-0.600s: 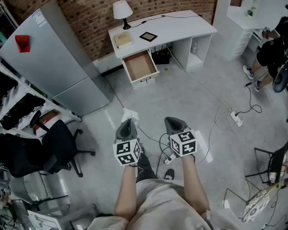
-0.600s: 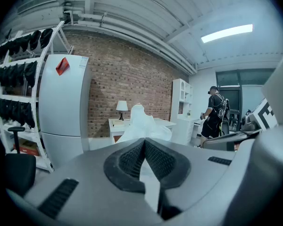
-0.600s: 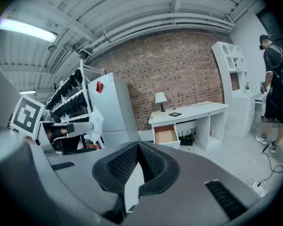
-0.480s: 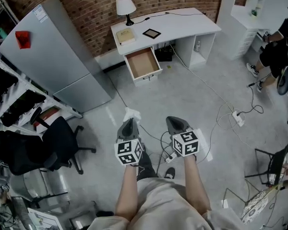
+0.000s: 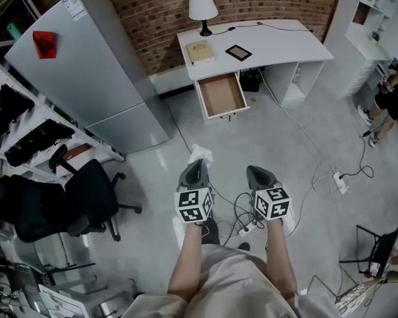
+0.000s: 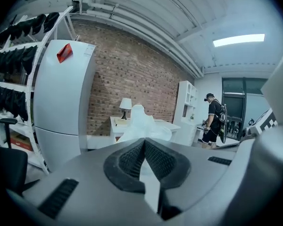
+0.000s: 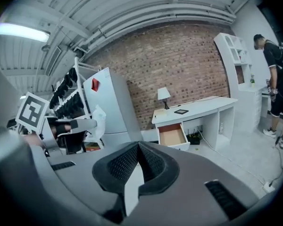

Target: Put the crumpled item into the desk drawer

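A: Layout from the head view?

B: Tall grey metal refrigerator at 10 o'clock. Curved white desk at 12 to 1 o'clock, against the brick wall. Its brown-floored drawer stands pulled open at 12 o'clock, well apart from both grippers.

A: Jaws?

B: Left gripper: jaws clamped together on the crumpled white paper-like wad, which sticks out past the tips, above the floor. Right gripper, at its 3 o'clock: jaws closed together, nothing between them.
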Motion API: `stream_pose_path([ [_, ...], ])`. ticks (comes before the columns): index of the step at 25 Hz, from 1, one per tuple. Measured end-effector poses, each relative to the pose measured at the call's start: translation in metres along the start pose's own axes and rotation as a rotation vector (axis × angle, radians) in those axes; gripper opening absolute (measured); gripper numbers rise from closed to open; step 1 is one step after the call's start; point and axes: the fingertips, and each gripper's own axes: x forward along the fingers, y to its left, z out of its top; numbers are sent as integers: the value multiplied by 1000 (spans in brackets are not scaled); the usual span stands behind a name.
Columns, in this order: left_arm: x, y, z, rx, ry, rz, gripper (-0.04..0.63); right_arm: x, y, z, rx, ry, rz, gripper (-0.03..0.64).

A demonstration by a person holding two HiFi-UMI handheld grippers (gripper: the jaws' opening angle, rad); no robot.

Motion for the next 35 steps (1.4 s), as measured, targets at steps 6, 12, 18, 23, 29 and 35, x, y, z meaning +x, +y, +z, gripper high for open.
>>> stream_pose_path([
  [6, 58, 53, 18, -4, 18, -50, 17, 61, 7, 34, 129, -82, 66, 26],
  [12, 106, 112, 28, -2, 38, -85, 17, 130, 12, 42, 191, -68, 41, 25],
  [18, 141, 161, 17, -45, 89, -130, 17, 176, 28, 48, 256, -89, -4, 25],
  [23, 154, 169, 13, -76, 99, -167, 17, 180, 19, 54, 230, -80, -56, 25],
  [29, 154, 196, 39, -88, 54, -164, 17, 187, 11, 74, 219, -85, -96, 25],
  [35, 157, 238, 46, -126, 33, -96, 17, 217, 15, 79, 230, -93, -57, 25],
])
